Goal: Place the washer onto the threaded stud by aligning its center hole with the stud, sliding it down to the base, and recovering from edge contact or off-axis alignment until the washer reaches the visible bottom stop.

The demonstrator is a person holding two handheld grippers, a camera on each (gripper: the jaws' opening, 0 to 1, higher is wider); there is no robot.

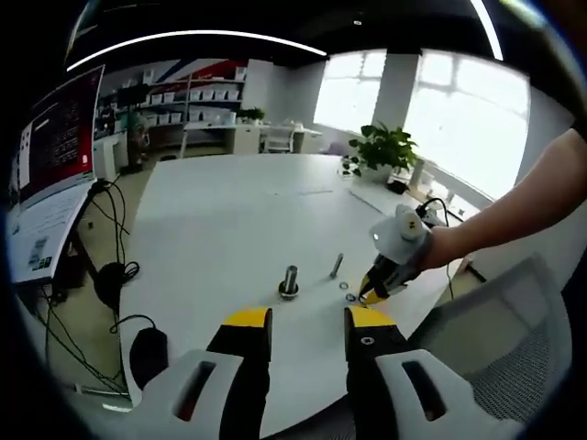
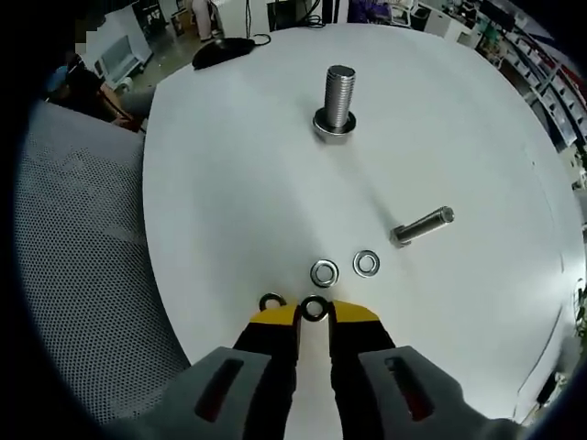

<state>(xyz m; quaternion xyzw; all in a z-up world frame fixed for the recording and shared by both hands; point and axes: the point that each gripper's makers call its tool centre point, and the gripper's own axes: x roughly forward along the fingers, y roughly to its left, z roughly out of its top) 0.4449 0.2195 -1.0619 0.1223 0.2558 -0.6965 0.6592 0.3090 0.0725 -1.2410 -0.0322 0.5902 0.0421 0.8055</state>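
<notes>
The threaded stud stands upright on its wide base in the middle of the white table; in the left gripper view the stud is just ahead of my open, empty left gripper. My right gripper is low at the table's near edge, its yellow tips closed on a dark washer lying flat between them. A second dark washer lies just left of the tips. Two bright washers lie a little ahead. The right gripper, held by a hand, touches down right of the stud.
A loose bolt lies on its side to the right of the washers. A mesh chair stands against the table edge. A monitor, cables and a mouse sit at the left. A potted plant is at the far end.
</notes>
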